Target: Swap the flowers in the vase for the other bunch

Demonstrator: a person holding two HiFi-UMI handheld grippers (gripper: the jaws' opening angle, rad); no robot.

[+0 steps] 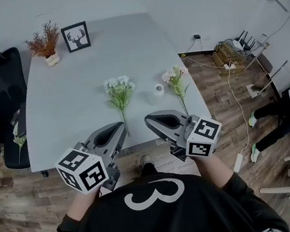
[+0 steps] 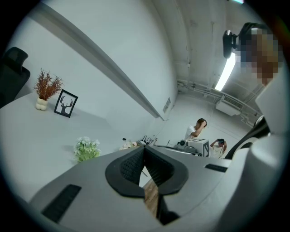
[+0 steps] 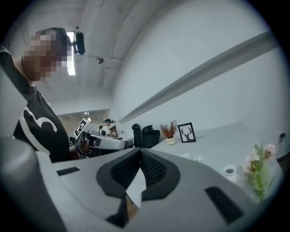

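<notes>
Left gripper [image 1: 116,130] and right gripper [image 1: 154,121] hover off the counter's [image 1: 67,97] near edge, fingers pressed together on nothing. The vase [image 1: 158,89] stands empty between the white bunch [image 1: 119,91] and the pink bunch [image 1: 175,79]. A careless reach could topple it or sweep the pink bunch over the right edge.

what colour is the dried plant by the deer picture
The dried plant is reddish-brown; head view shows it best.

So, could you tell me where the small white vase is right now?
In the head view, the white vase stands on the table, right of centre, between the white bunch and the pink bunch.
</notes>
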